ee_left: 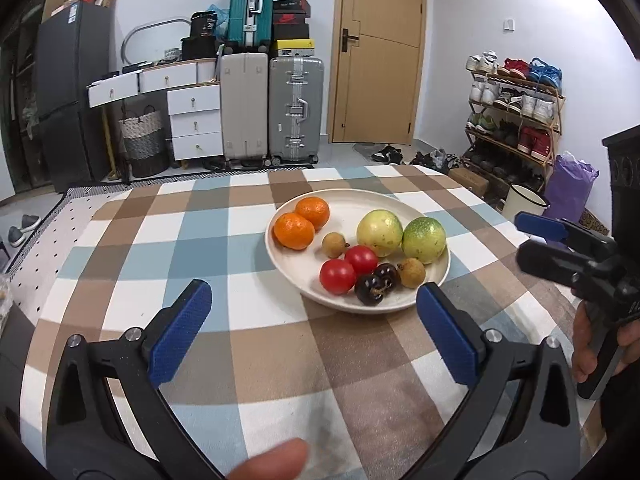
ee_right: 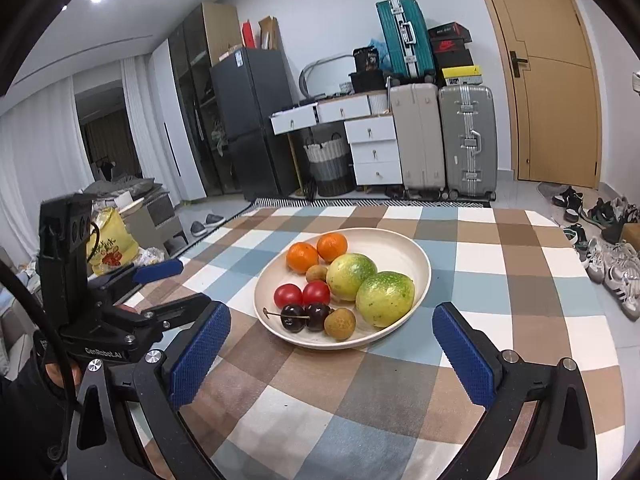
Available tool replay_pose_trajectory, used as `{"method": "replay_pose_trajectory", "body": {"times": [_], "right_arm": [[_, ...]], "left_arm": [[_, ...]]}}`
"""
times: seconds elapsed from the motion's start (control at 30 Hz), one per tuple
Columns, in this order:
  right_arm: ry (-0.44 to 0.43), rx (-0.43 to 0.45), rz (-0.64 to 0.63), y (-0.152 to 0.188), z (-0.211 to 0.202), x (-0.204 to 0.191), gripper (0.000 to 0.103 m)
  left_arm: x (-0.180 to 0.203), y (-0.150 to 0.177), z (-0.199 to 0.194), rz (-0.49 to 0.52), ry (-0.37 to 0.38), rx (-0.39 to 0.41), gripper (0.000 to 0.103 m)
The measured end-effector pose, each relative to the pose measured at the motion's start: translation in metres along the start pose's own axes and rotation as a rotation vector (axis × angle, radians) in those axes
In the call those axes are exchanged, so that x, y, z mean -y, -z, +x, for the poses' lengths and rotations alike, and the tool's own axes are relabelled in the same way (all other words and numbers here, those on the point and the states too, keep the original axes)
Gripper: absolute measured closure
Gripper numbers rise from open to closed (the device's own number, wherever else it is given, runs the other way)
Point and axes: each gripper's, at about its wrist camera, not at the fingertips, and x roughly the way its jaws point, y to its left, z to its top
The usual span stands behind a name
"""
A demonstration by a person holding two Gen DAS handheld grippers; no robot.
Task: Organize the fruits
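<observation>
While my left gripper [ee_left: 314, 312] and right gripper [ee_right: 332, 344] hang spread and empty over the checked tablecloth's [ee_left: 224, 240] near edge, every fruit sits grouped by kind in the round cream plate [ee_left: 408, 208] mid-table, leaving seemingly nothing to sort.

The tablecloth [ee_left: 224, 248] looked like woven cloth, matt, checked in brown, blue and white. The plate [ee_right: 392, 248] was cream, smooth and faintly satin, plastic or ceramic, hard to tell. The tomatoes [ee_right: 302, 294] and cherries [ee_right: 306, 316] were glossy and taut-skinned; the oranges [ee_left: 302, 220] had a dimpled, dull peel; the green fruits [ee_right: 368, 286] were smooth and speckled; the small brown fruits [ee_left: 411, 273] looked rough and dry. The left gripper [ee_left: 314, 308] and right gripper [ee_right: 332, 338] had matt black plastic arms, shiny metal screws and blue pads [ee_right: 198, 354] with a knobbly, rubbery texture.
</observation>
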Motion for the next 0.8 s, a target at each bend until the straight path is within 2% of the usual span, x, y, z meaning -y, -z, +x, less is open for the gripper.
{"method": "replay_pose_trajectory", "body": {"times": [0.33,0.57,0.8], "right_arm": [[0.021,0.063,-0.054,0.009,-0.014,-0.014,0.000],[0.070,0.069,-0.113,0.016,-0.011,-0.024,0.000],[0.063,0.077,-0.120,0.016,-0.011,-0.026,0.000]], "left_arm": [[-0.009,0.013,-0.011,-0.046,-0.020,0.022,0.001],[-0.006,0.014,-0.012,-0.023,-0.020,0.032,0.001],[-0.001,0.013,-0.013,-0.002,-0.012,0.041,0.001]]}}
